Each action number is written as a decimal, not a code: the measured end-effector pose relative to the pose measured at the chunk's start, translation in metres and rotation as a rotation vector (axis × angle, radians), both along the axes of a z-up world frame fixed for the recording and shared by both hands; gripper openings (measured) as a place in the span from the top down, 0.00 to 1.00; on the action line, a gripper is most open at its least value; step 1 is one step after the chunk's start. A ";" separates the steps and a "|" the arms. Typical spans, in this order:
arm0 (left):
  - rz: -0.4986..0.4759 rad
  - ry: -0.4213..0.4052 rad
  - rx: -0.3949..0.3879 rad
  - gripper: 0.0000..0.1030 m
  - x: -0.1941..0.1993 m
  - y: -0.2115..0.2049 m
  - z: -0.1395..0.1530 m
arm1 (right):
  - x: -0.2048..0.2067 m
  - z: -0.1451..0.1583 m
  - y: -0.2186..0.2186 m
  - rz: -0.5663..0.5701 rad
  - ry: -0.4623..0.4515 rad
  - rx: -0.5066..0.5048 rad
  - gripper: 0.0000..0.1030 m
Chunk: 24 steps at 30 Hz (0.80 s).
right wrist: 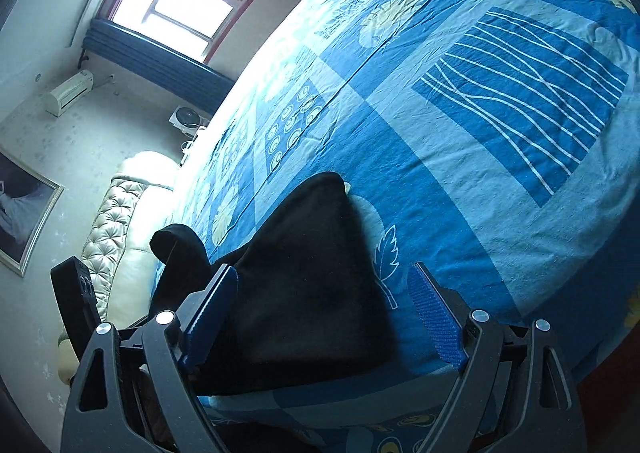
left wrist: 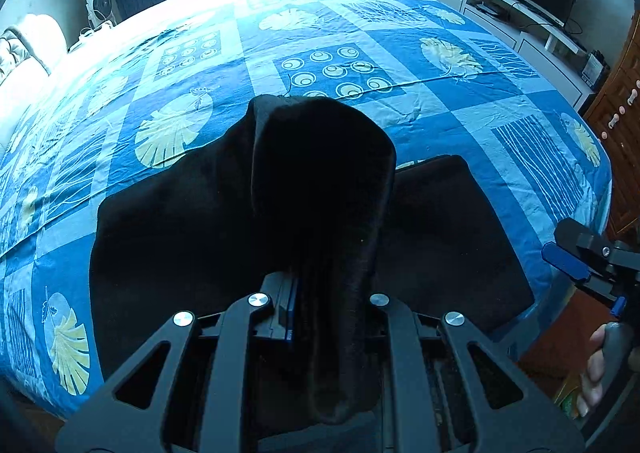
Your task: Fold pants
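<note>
Now my left gripper (left wrist: 328, 293) pinches a raised fold of the black soft fabric pants (left wrist: 200, 221), while my right gripper (right wrist: 332, 313) gapes empty, cloth toward twelve o'clock.

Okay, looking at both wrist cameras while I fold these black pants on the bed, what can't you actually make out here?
- Left wrist view: the left gripper is shut on the pants; bunched cloth hides the right finger.
- Both views: the pants are too dark to tell waistband from legs.
- Right wrist view: the open right gripper covers the pants' near edge at the bedspread border.
</note>
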<state>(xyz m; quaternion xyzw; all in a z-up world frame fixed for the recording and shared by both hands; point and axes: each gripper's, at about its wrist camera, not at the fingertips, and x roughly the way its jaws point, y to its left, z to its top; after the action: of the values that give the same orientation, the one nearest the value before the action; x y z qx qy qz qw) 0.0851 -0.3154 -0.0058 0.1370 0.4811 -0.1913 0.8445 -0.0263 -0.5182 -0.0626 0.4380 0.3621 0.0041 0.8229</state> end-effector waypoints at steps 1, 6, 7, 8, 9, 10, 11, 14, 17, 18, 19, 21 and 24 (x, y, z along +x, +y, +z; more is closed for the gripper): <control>0.002 -0.005 0.018 0.85 -0.001 -0.004 -0.005 | -0.001 0.000 -0.002 -0.002 -0.002 0.006 0.17; 0.012 -0.038 0.076 0.85 -0.005 -0.016 -0.022 | -0.008 -0.005 -0.009 -0.016 -0.007 0.034 0.16; 0.012 -0.048 0.084 0.85 -0.006 -0.018 -0.023 | -0.009 -0.006 -0.010 -0.018 -0.006 0.038 0.16; 0.013 -0.056 0.092 0.85 -0.007 -0.020 -0.024 | -0.010 -0.008 -0.011 -0.021 -0.004 0.042 0.16; 0.013 -0.060 0.097 0.85 -0.008 -0.021 -0.025 | -0.011 -0.009 -0.012 -0.025 -0.001 0.047 0.16; 0.014 -0.064 0.100 0.85 -0.008 -0.022 -0.026 | -0.012 -0.011 -0.013 -0.027 0.000 0.053 0.16; 0.014 -0.068 0.104 0.85 -0.009 -0.022 -0.027 | -0.014 -0.013 -0.014 -0.027 0.000 0.059 0.16; 0.012 -0.083 0.118 0.84 -0.011 -0.025 -0.029 | -0.016 -0.016 -0.015 -0.026 0.008 0.066 0.16; 0.006 -0.104 0.137 0.83 -0.014 -0.028 -0.031 | -0.018 -0.017 -0.017 -0.030 0.013 0.074 0.16; 0.005 -0.108 0.140 0.83 -0.014 -0.028 -0.031 | -0.019 -0.017 -0.017 -0.030 0.016 0.076 0.16; 0.005 -0.109 0.141 0.83 -0.014 -0.029 -0.032 | -0.020 -0.018 -0.018 -0.032 0.019 0.078 0.16; 0.006 -0.107 0.140 0.82 -0.014 -0.029 -0.032 | -0.022 -0.020 -0.020 -0.036 0.022 0.084 0.16; 0.006 -0.106 0.141 0.82 -0.014 -0.029 -0.032 | -0.023 -0.021 -0.022 -0.041 0.027 0.092 0.16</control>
<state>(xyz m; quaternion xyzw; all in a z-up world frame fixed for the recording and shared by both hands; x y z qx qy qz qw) 0.0716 -0.3448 -0.0380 0.2045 0.4484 -0.1469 0.8576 -0.0497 -0.5400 -0.0832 0.4825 0.3634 -0.0021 0.7970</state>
